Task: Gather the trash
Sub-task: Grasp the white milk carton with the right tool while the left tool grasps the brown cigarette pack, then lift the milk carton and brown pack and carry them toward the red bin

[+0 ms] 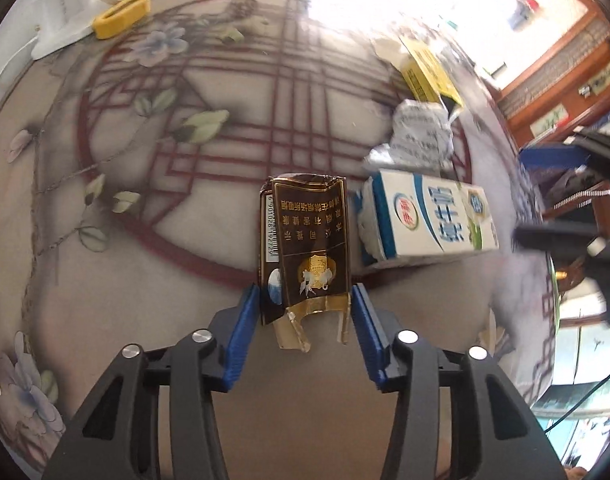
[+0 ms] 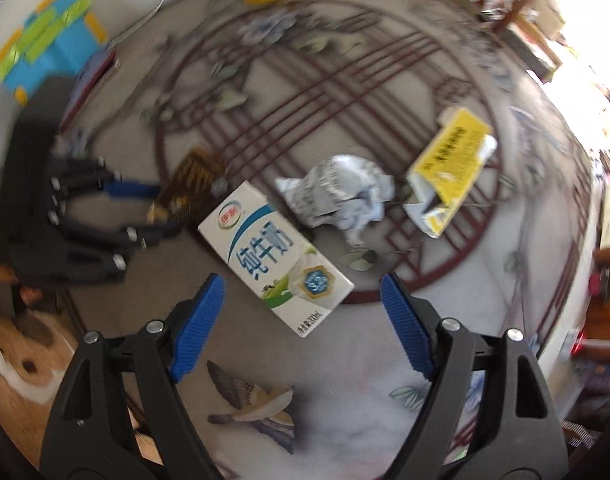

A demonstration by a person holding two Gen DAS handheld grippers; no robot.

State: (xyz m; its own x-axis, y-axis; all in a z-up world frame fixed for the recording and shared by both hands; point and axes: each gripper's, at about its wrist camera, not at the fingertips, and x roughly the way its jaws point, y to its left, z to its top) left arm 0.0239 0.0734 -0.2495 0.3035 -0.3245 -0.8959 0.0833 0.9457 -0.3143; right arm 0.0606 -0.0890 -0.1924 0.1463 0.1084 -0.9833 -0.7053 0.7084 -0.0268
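My left gripper (image 1: 305, 300) has its blue pads against both sides of a crushed dark brown cigarette pack (image 1: 305, 248), which also shows in the right wrist view (image 2: 193, 180). A white and blue milk carton (image 1: 429, 216) lies just right of it. My right gripper (image 2: 301, 296) is open and empty, hovering over the milk carton (image 2: 273, 256). Beyond lie a crumpled paper ball (image 2: 341, 196) and a torn yellow box (image 2: 449, 164). The left gripper (image 2: 153, 212) is seen at the left there.
The round table has a patterned cloth (image 1: 185, 160). A white appliance (image 1: 77, 4) and a yellow ring-shaped object (image 1: 121, 16) stand at the far left edge. A blue and green block toy (image 2: 45, 40) sits beyond the table. Shelves and furniture line the right side.
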